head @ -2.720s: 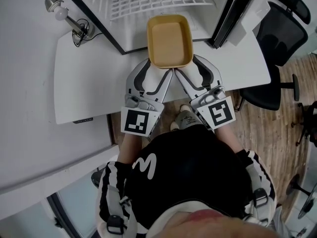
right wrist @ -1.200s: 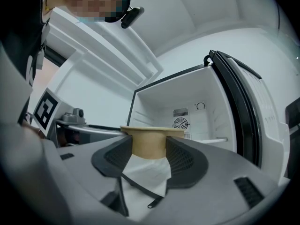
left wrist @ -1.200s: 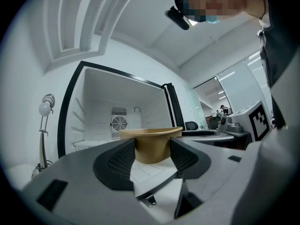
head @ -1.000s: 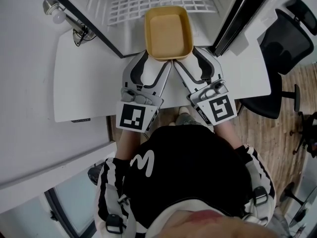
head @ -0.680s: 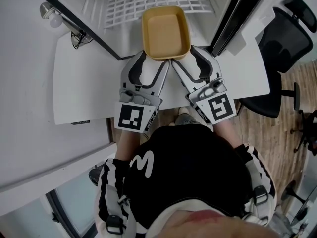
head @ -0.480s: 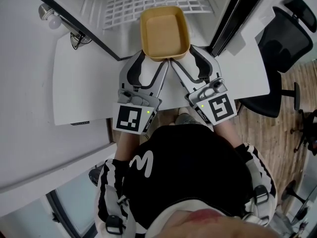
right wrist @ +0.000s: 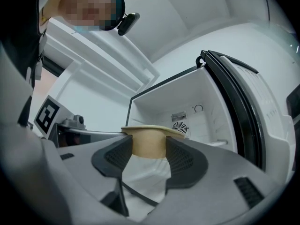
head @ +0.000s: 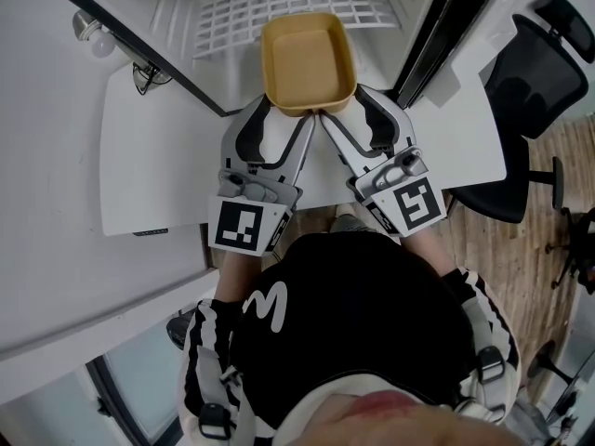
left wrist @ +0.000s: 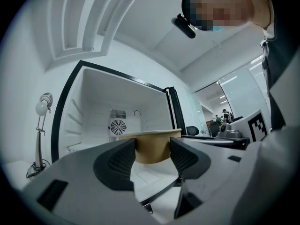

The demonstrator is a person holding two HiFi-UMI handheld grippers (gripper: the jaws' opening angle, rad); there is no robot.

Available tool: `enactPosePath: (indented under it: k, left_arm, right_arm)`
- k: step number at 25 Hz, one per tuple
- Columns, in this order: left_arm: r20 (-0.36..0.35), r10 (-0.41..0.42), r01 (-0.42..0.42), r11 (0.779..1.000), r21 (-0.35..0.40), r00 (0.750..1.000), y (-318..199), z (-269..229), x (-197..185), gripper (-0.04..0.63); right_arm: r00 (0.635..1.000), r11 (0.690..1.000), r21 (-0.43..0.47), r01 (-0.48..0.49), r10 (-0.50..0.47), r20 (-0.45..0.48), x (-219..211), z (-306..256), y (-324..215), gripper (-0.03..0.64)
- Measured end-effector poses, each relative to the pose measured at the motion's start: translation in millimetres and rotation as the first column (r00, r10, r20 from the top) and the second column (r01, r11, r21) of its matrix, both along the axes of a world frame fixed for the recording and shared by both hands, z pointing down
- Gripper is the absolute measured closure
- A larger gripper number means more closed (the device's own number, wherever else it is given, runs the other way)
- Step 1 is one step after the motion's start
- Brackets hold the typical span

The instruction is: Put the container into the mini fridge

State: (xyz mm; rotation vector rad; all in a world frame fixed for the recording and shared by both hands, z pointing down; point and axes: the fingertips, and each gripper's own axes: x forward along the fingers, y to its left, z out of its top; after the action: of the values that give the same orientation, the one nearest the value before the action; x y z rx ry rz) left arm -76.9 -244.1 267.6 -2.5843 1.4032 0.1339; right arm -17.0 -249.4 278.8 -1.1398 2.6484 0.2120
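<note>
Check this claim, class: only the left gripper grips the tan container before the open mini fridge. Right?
No: both grip it. The left gripper and right gripper each clamp the tan container before the open mini fridge; both gripper views show it.

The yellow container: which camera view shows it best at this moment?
The head view: it shows the whole yellow container from above, empty, at the mini fridge opening, gripped at its near end by the left gripper and right gripper. Each gripper view shows only part of its side wall and rim between the jaws.
</note>
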Motion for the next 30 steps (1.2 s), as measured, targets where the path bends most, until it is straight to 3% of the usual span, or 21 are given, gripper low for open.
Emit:
enactPosePath:
  k: [18, 30]
  left_arm:
    - [-0.078, 0.02, -0.019, 1.0, 0.01, 0.997, -3.1, -18.2, 0.2, 0.368]
    - [-0.044, 0.005, -0.004, 1.0, 0.017, 0.999, -13.8, -18.4, 1.9, 0.374]
  right_arm:
    - [0.998, 1.0, 0.015, 0.026, -0.027, 0.055, 4.9, -20.6, -3.7, 0.387]
    - [0.998, 1.0, -0.006, 0.03, -0.03, 0.048, 6.2, -19.8, -16.3, 0.387]
